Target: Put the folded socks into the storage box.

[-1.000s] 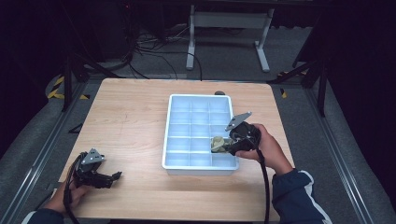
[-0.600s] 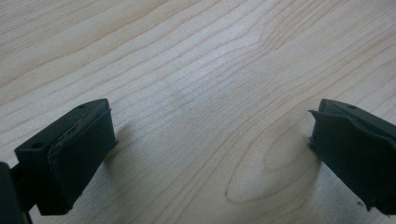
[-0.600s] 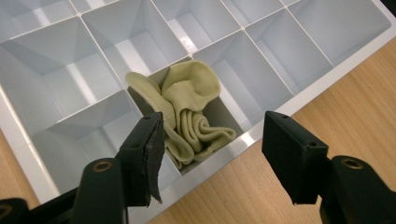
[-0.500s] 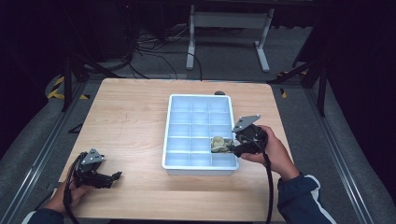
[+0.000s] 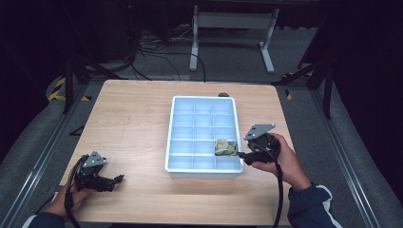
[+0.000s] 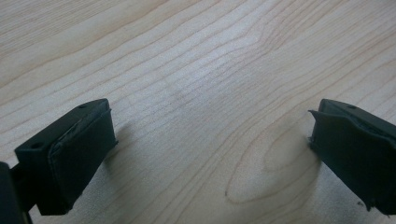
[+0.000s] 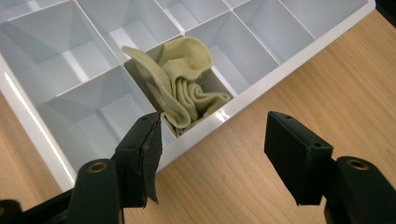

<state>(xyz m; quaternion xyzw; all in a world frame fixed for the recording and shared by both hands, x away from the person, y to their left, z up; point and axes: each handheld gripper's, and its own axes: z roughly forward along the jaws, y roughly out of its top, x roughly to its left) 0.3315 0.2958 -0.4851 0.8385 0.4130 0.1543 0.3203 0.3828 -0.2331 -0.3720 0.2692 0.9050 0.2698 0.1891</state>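
Crumpled pale green cloth (image 7: pixel 183 81) bunched in right-edge compartment of white divider tray (image 5: pixel 178 137), second row from near side. Right gripper (image 7: pixel 212 151) just outside tray rim, jaws wide, empty. Left gripper (image 6: pixel 210 149) wide over bare wooden table (image 6: pixel 196 60).

1 desk (image 5: pixel 133 123), light wood. 1 white tray (image 5: pixel 201 169) on it, center-right; compartments: 3 cols x 5 rows = 15. 1 crumpled olive cloth (image 5: pixel 225 147), sitting in the tray's 4 o'clock cell, i.e. right col, 2nd row from the near edge; other 14 cells bare. 2 hand-held grippers: left hand-held gripper (image 5: pixel 115 180) at desk's 8 o'clock, right hand-held gripper (image 5: pixel 241 154) at 4 o'clock by tray's rim. 2 jaws each, 4 jaws total. 2 hands.
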